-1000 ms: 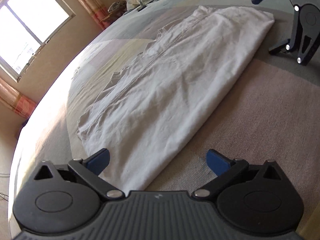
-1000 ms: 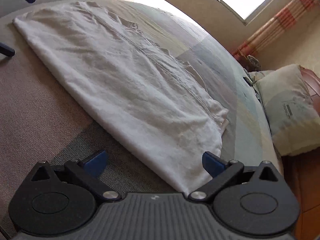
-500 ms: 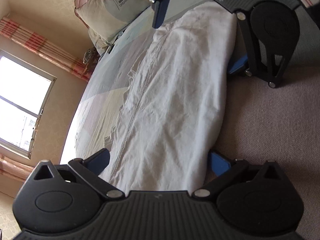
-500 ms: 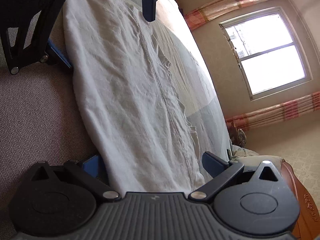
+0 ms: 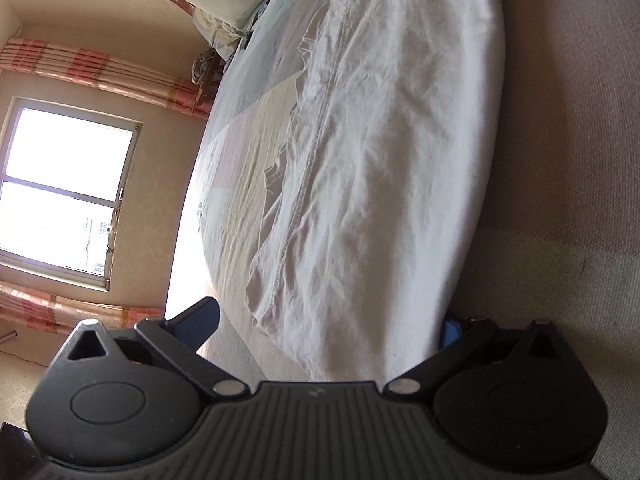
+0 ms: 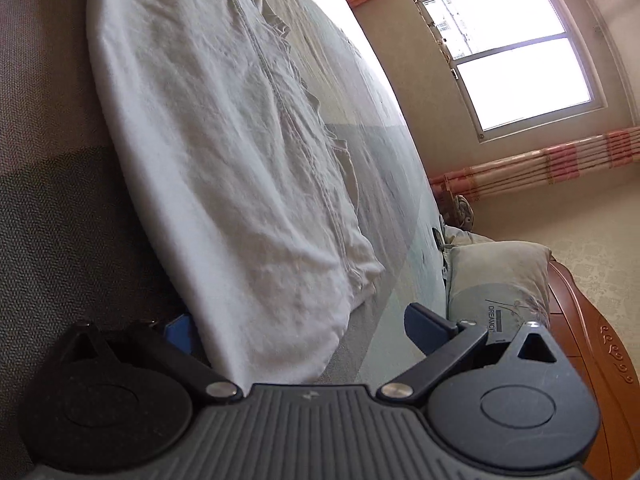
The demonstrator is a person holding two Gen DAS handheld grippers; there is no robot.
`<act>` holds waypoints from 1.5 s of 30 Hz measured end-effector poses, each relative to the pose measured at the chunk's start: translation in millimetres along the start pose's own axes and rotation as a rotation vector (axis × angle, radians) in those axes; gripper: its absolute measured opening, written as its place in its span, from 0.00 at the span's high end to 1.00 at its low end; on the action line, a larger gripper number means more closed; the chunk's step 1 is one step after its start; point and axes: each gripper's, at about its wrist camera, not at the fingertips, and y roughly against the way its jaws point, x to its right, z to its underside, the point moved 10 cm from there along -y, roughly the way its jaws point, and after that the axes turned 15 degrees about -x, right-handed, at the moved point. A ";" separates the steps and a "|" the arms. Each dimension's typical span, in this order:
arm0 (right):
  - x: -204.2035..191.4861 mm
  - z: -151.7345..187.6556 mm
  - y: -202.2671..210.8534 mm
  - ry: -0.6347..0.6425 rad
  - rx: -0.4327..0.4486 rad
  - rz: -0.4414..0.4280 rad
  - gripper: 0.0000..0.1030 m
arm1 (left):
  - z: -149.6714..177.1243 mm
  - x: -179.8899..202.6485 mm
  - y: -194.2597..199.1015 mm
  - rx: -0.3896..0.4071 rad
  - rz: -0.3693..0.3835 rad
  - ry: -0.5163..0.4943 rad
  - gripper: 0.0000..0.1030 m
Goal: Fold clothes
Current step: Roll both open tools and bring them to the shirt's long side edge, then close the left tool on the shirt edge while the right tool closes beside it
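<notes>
I've got both tongs spread wide: left tongs straddle one end of the white garment on the bed, right tongs the other, ready to pinch.

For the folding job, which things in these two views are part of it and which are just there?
Part of the job:
- white garment, lying lengthwise on the bed
- left gripper, open, straddling one end
- right gripper, open, straddling the other end

Just there:
- bed cover
- pillow
- wooden headboard
- window
- striped curtain
</notes>
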 end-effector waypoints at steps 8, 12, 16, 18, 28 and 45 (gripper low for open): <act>-9.9 -44.1 -0.1 0.077 0.094 0.047 0.00 | -10.2 0.4 -12.5 0.022 -0.048 -0.085 0.00; 4.8 -29.0 -18.9 0.067 0.056 0.034 0.00 | 9.0 -15.7 -37.6 -0.041 -0.083 -0.079 0.00; 8.7 -20.6 -32.2 0.088 0.031 0.070 0.00 | 10.1 -16.6 -41.7 -0.021 -0.105 -0.077 0.01; -1.1 -22.8 -24.8 0.133 0.056 0.117 0.00 | 4.2 -14.7 -42.0 -0.014 -0.127 -0.116 0.01; -29.1 -31.4 -9.5 0.282 0.136 0.127 0.12 | -0.2 2.5 -46.0 -0.020 -0.095 -0.166 0.37; -74.4 -11.5 1.0 0.287 0.176 0.073 0.91 | -2.5 33.1 -56.7 -0.031 -0.090 -0.188 1.00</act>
